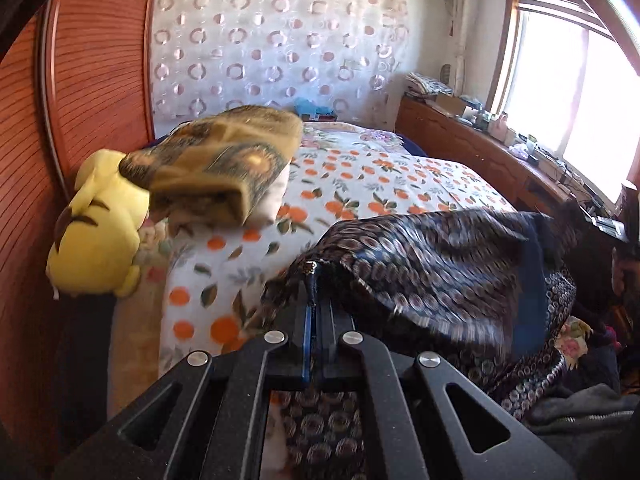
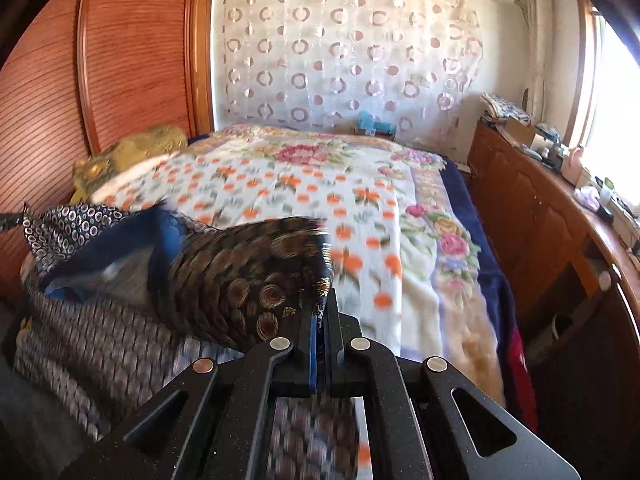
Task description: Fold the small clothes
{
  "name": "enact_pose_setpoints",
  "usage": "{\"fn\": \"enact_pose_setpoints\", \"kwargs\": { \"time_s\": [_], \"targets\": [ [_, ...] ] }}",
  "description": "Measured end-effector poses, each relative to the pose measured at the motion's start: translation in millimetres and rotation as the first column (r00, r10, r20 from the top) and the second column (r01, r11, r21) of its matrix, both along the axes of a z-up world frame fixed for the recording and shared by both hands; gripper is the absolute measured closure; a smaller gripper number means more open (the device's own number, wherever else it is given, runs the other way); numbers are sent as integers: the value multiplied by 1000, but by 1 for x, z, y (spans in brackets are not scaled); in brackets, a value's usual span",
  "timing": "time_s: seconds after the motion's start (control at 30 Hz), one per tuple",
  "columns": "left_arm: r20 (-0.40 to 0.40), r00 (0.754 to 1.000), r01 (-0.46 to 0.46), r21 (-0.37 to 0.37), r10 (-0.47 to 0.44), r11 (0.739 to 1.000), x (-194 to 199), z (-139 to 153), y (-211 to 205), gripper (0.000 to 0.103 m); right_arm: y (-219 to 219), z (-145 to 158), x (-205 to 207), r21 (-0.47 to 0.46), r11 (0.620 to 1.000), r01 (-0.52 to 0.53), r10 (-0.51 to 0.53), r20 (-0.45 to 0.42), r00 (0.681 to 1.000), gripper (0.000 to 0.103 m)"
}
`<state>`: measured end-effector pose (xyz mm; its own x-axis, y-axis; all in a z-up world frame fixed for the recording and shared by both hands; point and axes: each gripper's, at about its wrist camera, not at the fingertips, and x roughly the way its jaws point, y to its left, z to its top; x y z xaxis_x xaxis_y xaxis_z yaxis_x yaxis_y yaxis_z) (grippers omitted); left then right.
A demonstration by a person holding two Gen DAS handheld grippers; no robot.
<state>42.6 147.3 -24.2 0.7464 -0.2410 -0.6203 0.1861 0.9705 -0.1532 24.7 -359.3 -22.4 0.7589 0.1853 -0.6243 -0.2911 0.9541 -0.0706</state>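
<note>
A dark blue patterned garment with small ring prints hangs between my two grippers above the near edge of the bed. My left gripper is shut on one corner of it, and the cloth stretches to the right and drapes down. In the right wrist view the same garment bulges to the left, showing a blue lining. My right gripper is shut on its other edge. The cloth is motion-blurred in both views.
The bed carries a white blanket with orange fruit prints. A yellow plush toy and an olive-brown folded cloth lie at its left by the wooden wardrobe. A cluttered wooden cabinet runs under the window at right.
</note>
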Motion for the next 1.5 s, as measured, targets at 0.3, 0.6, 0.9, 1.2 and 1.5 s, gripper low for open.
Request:
{"fn": "enact_pose_setpoints", "kwargs": {
  "time_s": [0.3, 0.6, 0.9, 1.2, 1.5],
  "targets": [
    [-48, 999, 1, 6, -1, 1000, -32, -10, 3, 100, -18, -20, -44, -4, 1000, -6, 5, -118, 993, 101],
    [-99, 995, 1, 22, 2, 1000, -31, -18, -2, 100, -5, -34, -10, 4, 999, -33, 34, -206, 978, 101],
    [-31, 1000, 8, 25, -8, 1000, -38, 8, -4, 55, -3, -4, -13, -11, 999, -45, 42, -174, 984, 98],
    [-68, 997, -28, 9, 29, 1000, -12, -7, -4, 33, -3, 29, -27, -18, 1000, -12, 10, -95, 995, 64],
    [-78, 995, -66, 10, 66, 998, 23, -22, -10, 33, 12, 19, -6, 27, 999, 16, -16, -14, 1000, 55]
  ]
}}
